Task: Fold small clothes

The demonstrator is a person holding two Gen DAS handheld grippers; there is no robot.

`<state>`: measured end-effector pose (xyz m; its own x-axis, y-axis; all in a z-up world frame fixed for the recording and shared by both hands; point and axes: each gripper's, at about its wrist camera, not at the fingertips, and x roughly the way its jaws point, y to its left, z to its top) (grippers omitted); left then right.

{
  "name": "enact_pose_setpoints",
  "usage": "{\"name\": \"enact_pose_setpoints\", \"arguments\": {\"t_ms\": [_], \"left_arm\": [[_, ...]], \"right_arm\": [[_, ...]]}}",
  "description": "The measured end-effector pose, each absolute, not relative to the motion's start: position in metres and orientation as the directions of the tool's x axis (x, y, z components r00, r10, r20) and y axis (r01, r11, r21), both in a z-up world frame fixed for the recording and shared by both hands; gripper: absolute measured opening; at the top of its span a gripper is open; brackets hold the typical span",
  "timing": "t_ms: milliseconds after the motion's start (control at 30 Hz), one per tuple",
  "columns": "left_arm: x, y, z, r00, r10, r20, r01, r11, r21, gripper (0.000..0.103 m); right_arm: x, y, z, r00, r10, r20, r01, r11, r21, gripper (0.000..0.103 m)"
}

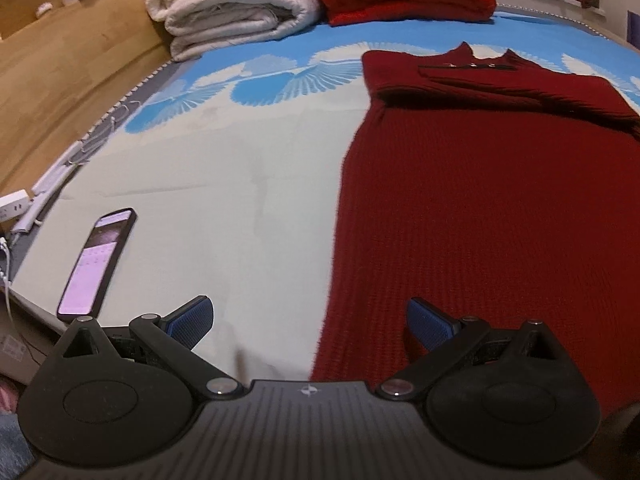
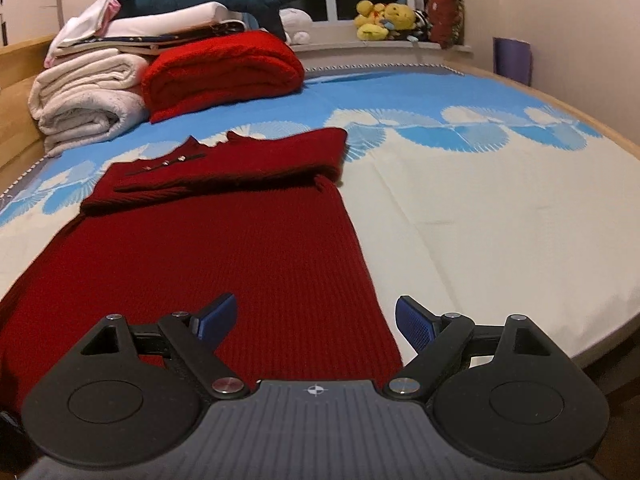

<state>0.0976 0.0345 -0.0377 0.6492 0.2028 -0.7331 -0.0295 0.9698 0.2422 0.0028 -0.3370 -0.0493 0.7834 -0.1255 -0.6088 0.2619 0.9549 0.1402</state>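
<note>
A dark red knitted garment [image 1: 472, 208] lies flat on the bed, collar at the far end, both sleeves folded across the chest. It also shows in the right wrist view [image 2: 224, 248]. My left gripper [image 1: 310, 320] is open and empty, hovering over the garment's near left hem edge. My right gripper [image 2: 316, 320] is open and empty, hovering over the near right hem edge.
A lit phone [image 1: 98, 262] lies on the bed sheet [image 1: 224, 200] at the near left. Folded white blankets [image 2: 88, 104] and a bright red folded blanket [image 2: 224, 72] sit at the head. Plush toys [image 2: 384, 20] line the windowsill. A wooden bed frame [image 1: 60, 80] runs along the left.
</note>
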Motion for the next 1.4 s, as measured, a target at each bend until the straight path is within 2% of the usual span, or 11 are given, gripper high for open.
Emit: {"name": "enact_pose_setpoints", "arguments": {"t_ms": [200, 633, 1067, 1233, 1400], "left_arm": [[0.106, 0.04, -0.041, 0.618, 0.188, -0.763, -0.045, 0.978, 0.205, 0.103], [0.118, 0.03, -0.052, 0.594, 0.216, -0.775, -0.013, 0.966, 0.259, 0.103], [0.126, 0.038, -0.057, 0.564, 0.179, -0.806, -0.018, 0.979, 0.205, 0.103], [0.128, 0.046, -0.058, 0.541, 0.149, -0.828, -0.044, 0.988, 0.149, 0.103], [0.129, 0.046, -0.059, 0.539, 0.144, -0.83, -0.041, 0.989, 0.144, 0.103]], "right_arm": [[0.002, -0.347, -0.052, 0.771, -0.141, -0.621, 0.307, 0.937, 0.168, 0.087], [0.016, -0.343, -0.06, 0.733, -0.15, -0.664, 0.308, 0.943, 0.128, 0.087], [0.023, -0.349, -0.072, 0.683, -0.15, -0.715, 0.318, 0.942, 0.106, 0.087], [0.022, -0.367, -0.081, 0.641, -0.165, -0.75, 0.385, 0.914, 0.128, 0.087], [0.023, -0.386, -0.094, 0.581, -0.152, -0.8, 0.468, 0.866, 0.176, 0.087]]}}
